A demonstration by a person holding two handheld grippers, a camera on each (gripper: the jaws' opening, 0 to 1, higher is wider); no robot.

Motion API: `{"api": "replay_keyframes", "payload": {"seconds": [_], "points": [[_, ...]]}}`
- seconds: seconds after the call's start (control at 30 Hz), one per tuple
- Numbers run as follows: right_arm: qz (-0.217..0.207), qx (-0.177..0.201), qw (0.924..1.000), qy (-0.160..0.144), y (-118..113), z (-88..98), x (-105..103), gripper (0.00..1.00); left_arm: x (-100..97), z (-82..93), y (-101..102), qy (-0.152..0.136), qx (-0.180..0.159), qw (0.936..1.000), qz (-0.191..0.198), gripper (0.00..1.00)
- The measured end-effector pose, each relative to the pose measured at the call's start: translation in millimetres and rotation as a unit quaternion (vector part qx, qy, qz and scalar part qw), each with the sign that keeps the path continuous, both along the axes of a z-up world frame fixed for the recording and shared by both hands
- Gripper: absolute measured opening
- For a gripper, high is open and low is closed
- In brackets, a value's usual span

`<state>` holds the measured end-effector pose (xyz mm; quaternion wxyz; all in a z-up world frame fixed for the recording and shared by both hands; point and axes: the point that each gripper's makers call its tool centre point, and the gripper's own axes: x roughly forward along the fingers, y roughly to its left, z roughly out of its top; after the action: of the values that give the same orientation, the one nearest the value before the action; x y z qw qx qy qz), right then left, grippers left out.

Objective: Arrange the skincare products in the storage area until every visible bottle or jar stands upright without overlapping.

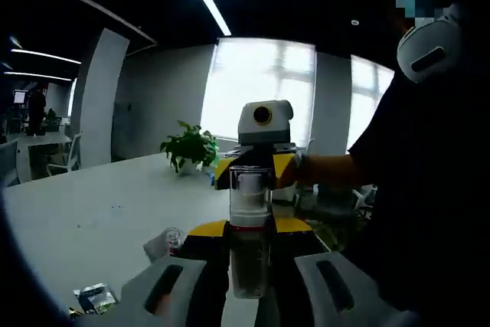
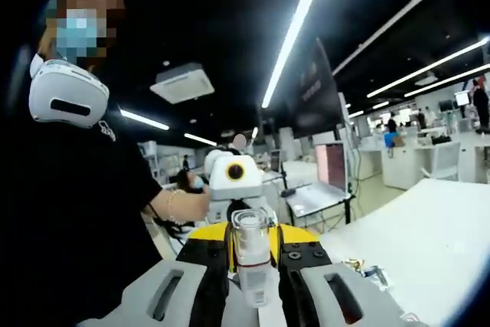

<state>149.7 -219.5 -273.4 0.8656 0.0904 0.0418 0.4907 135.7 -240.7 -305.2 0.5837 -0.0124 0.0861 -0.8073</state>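
Holding a clear bottle w/ a white inner section, the left gripper has both jaws closed against the bottle's sides in the left gripper view; bottle stands roughly upright betw. the jaws, lifted above the white table. Just beyond it, the right gripper faces this one, yellow-and-black body, its jaws appear to meet the same bottle's upper part. Low left on the table: a small crumpled clear wrapper and a dark packet near the edge. Farther back, a potted plant sits on the table, then bright windows. Person in a dark top on the right side.

Right gripper view: the right gripper is clamped on the bottle, clear cap end up, white body betw. the jaws. Directly behind, the left gripper w/ yellow body, held by a hand wearing a bracelet. Small items lie on the white table at right, too small to identify. Farther off: an open laptop on a stand, desks, ceiling strip lights. Person's dark top fills left side.
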Motion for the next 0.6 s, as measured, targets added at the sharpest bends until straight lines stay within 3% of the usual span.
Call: {"api": "replay_keyframes", "payload": {"seconds": [0.6], "points": [[-0.002, -0.028, 0.9993, -0.025, -6.2, -5.1, -1.8, 0.09, 1.7, -5.2, -3.9, -0.003, -0.003, 1.0, -0.006, 0.17]]}}
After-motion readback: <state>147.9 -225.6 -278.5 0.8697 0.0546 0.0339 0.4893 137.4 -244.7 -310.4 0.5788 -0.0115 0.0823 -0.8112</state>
